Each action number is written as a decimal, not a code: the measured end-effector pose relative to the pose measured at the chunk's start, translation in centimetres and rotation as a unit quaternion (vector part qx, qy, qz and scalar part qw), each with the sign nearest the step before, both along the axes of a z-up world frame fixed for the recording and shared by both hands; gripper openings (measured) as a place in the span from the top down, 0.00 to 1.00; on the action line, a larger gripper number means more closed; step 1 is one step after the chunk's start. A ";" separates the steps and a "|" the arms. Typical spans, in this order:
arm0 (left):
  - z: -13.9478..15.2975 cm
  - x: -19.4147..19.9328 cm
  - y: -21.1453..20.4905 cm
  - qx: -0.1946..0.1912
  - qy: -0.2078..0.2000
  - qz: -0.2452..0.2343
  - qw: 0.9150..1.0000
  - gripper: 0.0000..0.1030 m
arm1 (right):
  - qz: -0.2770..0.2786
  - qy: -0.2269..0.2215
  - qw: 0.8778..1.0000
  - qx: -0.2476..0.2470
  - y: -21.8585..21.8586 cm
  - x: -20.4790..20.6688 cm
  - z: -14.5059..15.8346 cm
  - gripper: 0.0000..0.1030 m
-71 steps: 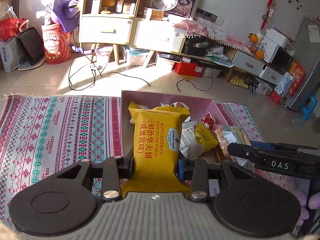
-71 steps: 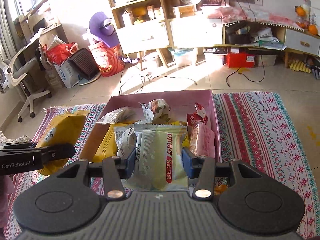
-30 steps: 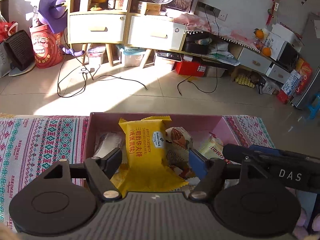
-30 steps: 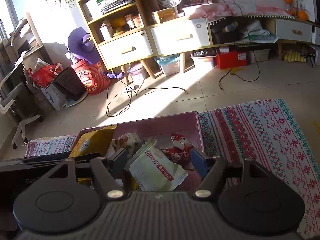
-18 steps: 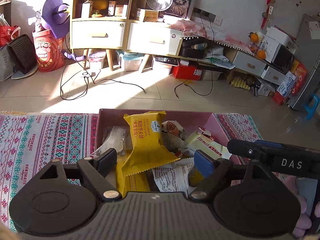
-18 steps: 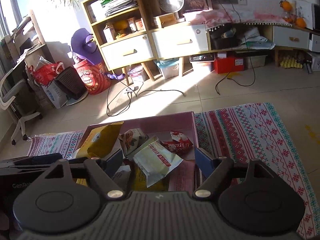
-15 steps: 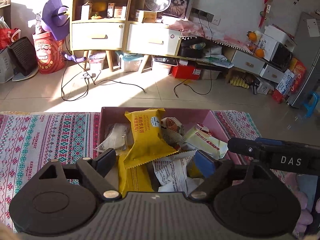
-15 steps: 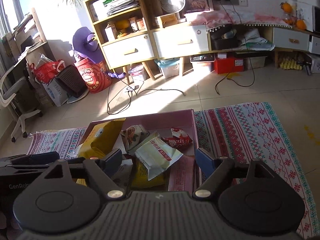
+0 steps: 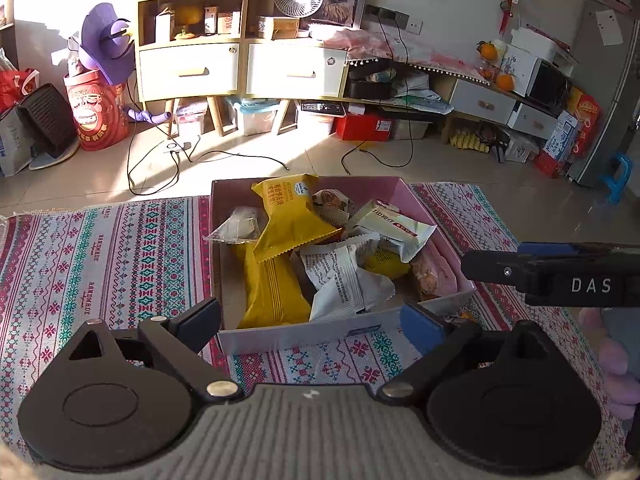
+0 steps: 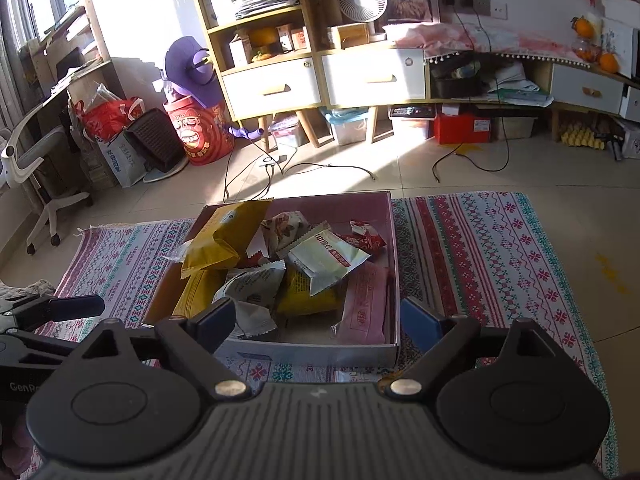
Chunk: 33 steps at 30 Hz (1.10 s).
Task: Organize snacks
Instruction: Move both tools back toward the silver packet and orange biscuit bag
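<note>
A pink box (image 9: pixel 424 210) of snack packets is seen on a patterned rug (image 9: pixel 100 256). A yellow wafer packet (image 9: pixel 290 216) leans at the far left inside it; a pale green packet (image 10: pixel 326 258) lies on the heap to the right, possibly resting on others. The left gripper (image 9: pixel 310 322) and right gripper (image 10: pixel 316 320) are held near the box's near edge, jaws spread wide, empty. Bare rug is seen on both sides of the box.
</note>
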<state>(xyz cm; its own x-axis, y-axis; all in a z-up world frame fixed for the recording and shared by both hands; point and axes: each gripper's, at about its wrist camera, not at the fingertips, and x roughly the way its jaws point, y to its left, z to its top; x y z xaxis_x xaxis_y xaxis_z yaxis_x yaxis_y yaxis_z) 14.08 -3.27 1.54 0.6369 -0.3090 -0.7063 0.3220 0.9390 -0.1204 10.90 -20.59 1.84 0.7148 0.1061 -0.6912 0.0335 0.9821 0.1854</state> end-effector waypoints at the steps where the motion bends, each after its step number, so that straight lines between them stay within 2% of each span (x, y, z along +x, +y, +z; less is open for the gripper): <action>1: -0.1 -0.4 0.1 0.000 0.002 0.000 1.000 0.02 | 0.000 0.001 1.000 0.000 0.0 -0.3 0.0 0.14; 14: -1.5 -4.1 0.8 0.018 0.021 0.003 1.000 0.00 | 0.009 0.020 1.000 -0.020 0.4 -3.4 -0.9 0.07; 21: -3.3 -5.8 0.6 0.043 0.025 0.006 0.999 0.00 | 0.026 0.034 0.999 -0.030 0.4 -4.9 -2.0 0.04; 28: -5.9 -7.2 -2.0 0.065 0.044 -0.023 0.997 0.00 | 0.026 0.069 0.996 -0.058 -0.5 -5.6 -3.9 0.04; 33: -6.5 -7.7 -4.9 0.046 0.047 -0.049 0.997 0.00 | 0.012 0.087 0.994 -0.061 -2.2 -5.6 -4.4 0.04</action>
